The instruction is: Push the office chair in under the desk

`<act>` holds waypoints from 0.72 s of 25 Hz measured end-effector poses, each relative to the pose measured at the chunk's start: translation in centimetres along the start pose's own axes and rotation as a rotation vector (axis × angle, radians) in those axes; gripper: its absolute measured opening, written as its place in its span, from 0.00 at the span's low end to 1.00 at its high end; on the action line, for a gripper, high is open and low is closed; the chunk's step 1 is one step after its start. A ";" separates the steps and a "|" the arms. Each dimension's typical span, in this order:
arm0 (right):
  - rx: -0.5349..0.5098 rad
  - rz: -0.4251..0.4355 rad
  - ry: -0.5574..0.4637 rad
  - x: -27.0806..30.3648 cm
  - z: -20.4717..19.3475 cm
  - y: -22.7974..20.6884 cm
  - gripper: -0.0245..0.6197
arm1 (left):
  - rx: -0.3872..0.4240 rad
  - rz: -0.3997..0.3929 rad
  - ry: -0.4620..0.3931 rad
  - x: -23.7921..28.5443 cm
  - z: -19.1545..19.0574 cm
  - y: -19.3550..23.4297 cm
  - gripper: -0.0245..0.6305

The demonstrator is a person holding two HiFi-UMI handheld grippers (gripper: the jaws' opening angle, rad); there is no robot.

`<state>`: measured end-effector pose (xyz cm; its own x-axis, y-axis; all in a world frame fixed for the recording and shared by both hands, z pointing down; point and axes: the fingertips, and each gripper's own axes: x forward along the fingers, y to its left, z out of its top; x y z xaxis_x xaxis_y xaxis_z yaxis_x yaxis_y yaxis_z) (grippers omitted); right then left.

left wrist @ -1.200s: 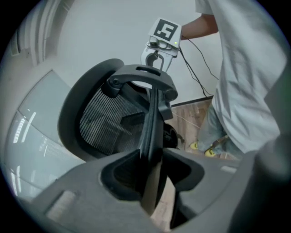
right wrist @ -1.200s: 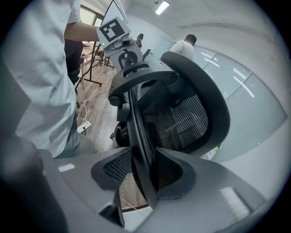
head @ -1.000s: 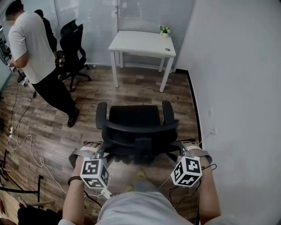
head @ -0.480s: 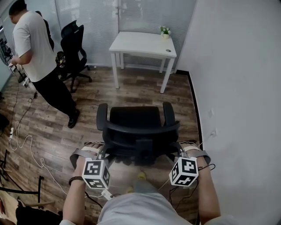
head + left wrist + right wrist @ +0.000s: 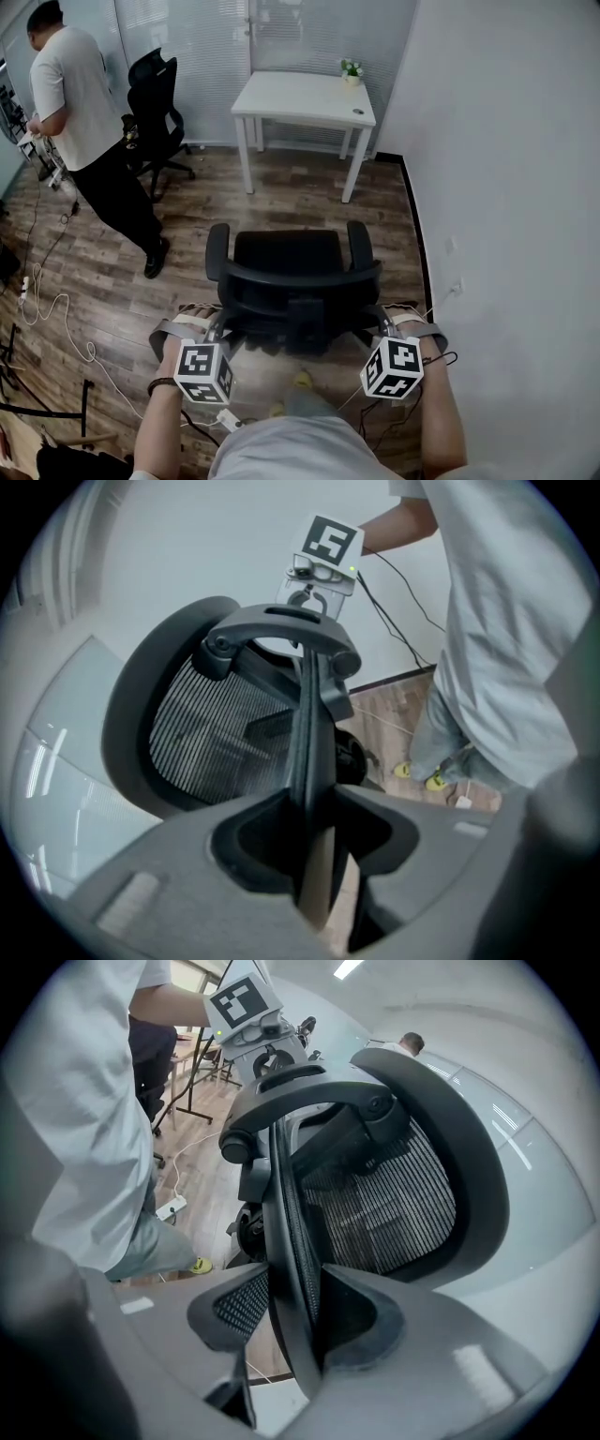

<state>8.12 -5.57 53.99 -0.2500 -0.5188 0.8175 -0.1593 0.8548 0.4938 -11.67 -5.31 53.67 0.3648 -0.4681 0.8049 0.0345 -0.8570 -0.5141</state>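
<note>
Both tools stay clamped. The left gripper (image 5: 314,855) has its jaws part-way closed on one side edge of the office chair (image 5: 286,258) backrest, and the right gripper (image 5: 295,1326) pinches the other edge. The chair sits mid-frame, hardly shifted from a second ago and well short of the desk (image 5: 305,94) at upper centre. The only real change is the bystander (image 5: 80,112), who has drifted further into the upper left.

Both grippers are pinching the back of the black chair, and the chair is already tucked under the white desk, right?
Not tucked in. The left gripper and right gripper do pinch the back of the black chair, but it stands away from the white desk, with bare wooden floor between them. The head view shows it.
</note>
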 end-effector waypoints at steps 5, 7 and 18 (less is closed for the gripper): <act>0.014 -0.003 0.003 1.4 0.0 -2.2 0.30 | -0.005 0.006 0.004 1.3 -0.6 2.3 0.24; 0.015 -0.005 0.001 2.0 0.0 -3.2 0.30 | -0.005 0.010 0.003 1.9 -0.8 3.3 0.25; 0.003 -0.018 -0.016 5.6 -0.8 -10.7 0.30 | -0.017 0.025 0.016 6.1 -1.6 10.9 0.26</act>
<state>9.17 -17.61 53.57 -0.2626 -0.5344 0.8034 -0.1671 0.8453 0.5076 -10.56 -17.81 53.42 0.3504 -0.4923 0.7968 0.0099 -0.8487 -0.5287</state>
